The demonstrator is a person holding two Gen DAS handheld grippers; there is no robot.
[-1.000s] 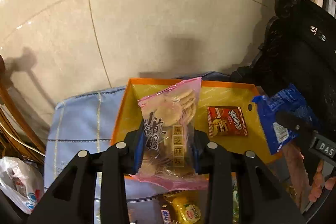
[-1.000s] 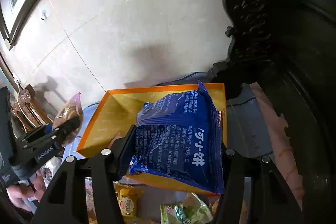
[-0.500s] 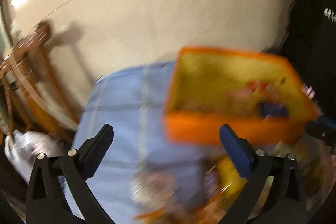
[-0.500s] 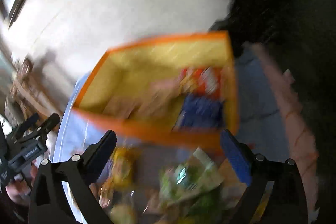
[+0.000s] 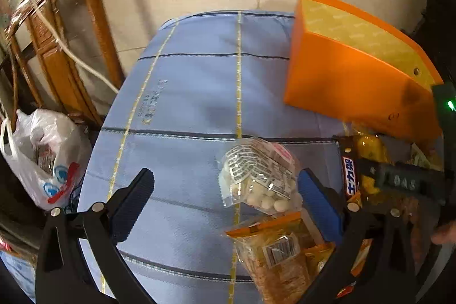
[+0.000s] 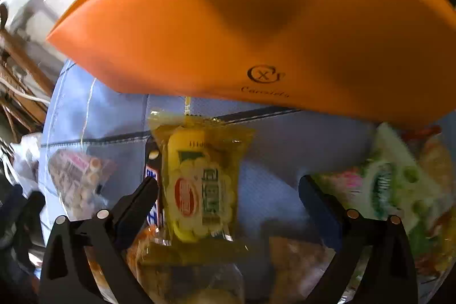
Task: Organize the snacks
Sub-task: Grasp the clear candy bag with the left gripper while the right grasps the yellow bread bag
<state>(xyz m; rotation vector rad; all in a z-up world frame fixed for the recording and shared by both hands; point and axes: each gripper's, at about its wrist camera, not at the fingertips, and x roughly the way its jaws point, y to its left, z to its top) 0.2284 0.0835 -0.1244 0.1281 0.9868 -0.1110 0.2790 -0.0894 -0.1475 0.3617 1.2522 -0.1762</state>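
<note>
Orange card forms the box [image 5: 350,81], which is set at the far right of the blue quilted cloth [image 5: 193,93]. The left gripper [image 5: 228,198] is spread wide and empty above a clear bag of white candies [image 5: 256,175], which is not pressed by the pads. The right gripper [image 6: 228,198] is seen closing slightly, with a yellow snack packet [image 6: 202,184] between its jaws, not yet gripped. A green packet [image 6: 384,184] lies further right.
</note>
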